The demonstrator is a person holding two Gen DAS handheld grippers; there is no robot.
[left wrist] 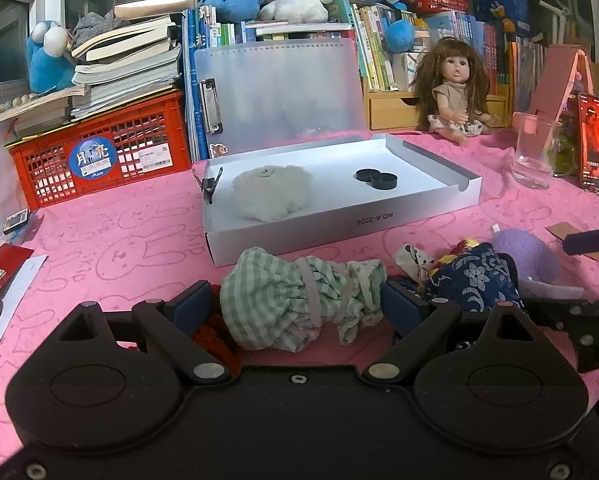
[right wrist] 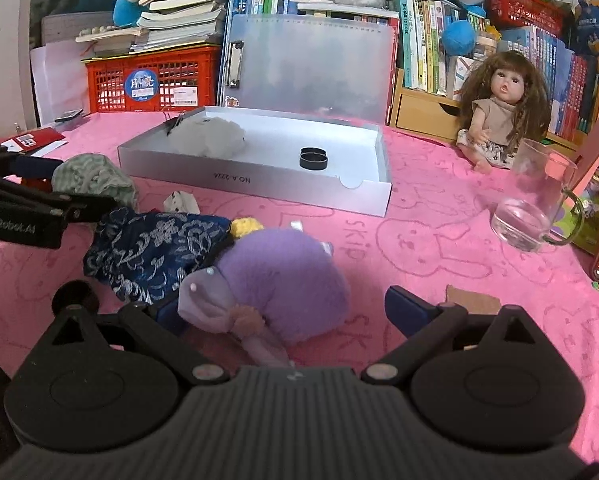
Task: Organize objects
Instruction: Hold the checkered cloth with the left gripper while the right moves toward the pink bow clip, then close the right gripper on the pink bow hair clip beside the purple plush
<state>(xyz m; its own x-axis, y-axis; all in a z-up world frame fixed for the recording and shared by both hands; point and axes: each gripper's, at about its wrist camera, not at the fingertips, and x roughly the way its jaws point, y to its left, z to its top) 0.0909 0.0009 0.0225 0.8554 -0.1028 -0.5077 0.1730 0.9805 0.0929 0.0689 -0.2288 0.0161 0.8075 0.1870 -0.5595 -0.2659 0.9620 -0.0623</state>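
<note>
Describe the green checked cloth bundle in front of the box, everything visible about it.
The green checked cloth bundle is soft gingham fabric, pale green and white, gathered and cinched by a light band near its middle, with a floral-print frill at one end. It lies on its side on the pink tablecloth, just before the white box, between the open left tongs. A red knitted piece touches one end, a blue floral pouch lies beside the other.

Checked cloth bundle [left wrist: 299,304] lies between the fingers of my left tool [left wrist: 297,304]. Shallow box [left wrist: 339,236] sits just ahead of it on the bench [left wrist: 99,248]; inside, fluffy pad [left wrist: 273,192] left, two round caps [left wrist: 377,178] right. Patterned pouch [left wrist: 471,280] lies right of the bundle. Plush toy [right wrist: 283,284] lies between my right tool's [right wrist: 283,308] fingers. Doll [right wrist: 495,120] and glass mug [right wrist: 535,204] ahead right.
</note>
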